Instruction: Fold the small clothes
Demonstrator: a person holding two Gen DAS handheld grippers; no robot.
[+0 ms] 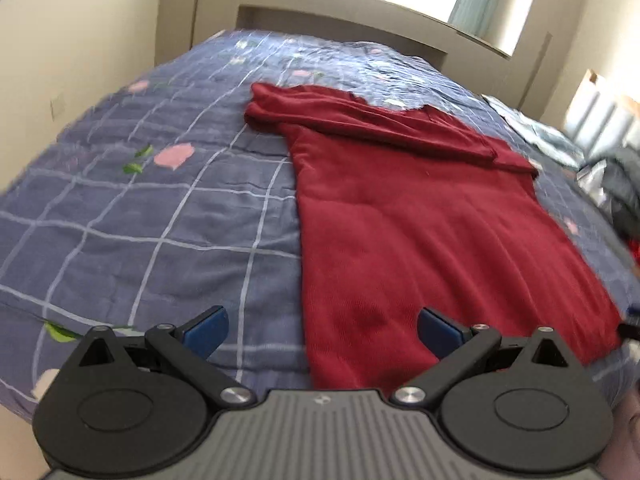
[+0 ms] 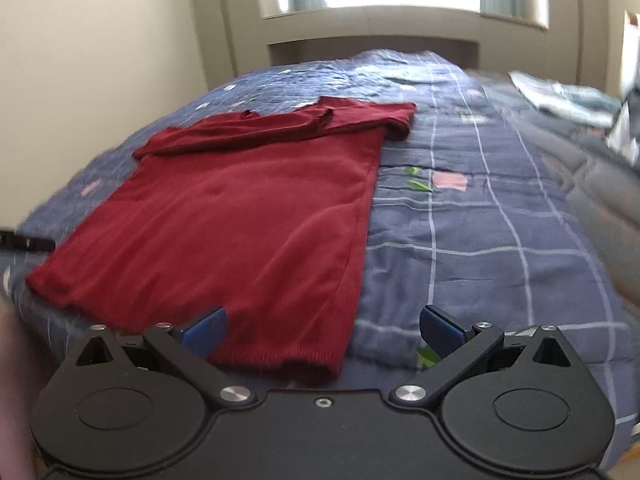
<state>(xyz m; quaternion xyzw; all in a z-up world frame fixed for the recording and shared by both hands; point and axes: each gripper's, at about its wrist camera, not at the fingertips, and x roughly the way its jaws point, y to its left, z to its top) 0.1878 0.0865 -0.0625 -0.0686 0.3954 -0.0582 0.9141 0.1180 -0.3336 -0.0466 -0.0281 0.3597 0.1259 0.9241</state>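
Left gripper [image 1: 322,334]: grey ribbed centre plate behind the jaws with a small logo stamped at its front edge, two black round hubs either side, black link arms pinned with silver screws, blue pads [image 1: 206,330] on the finger ends. Right gripper [image 2: 323,332]: same black hubs, link arms, silver screws and blue pads [image 2: 440,330], but the centre plate is plain black with one small silver screw at its front edge. Each outer link carries a triangular cut-out.
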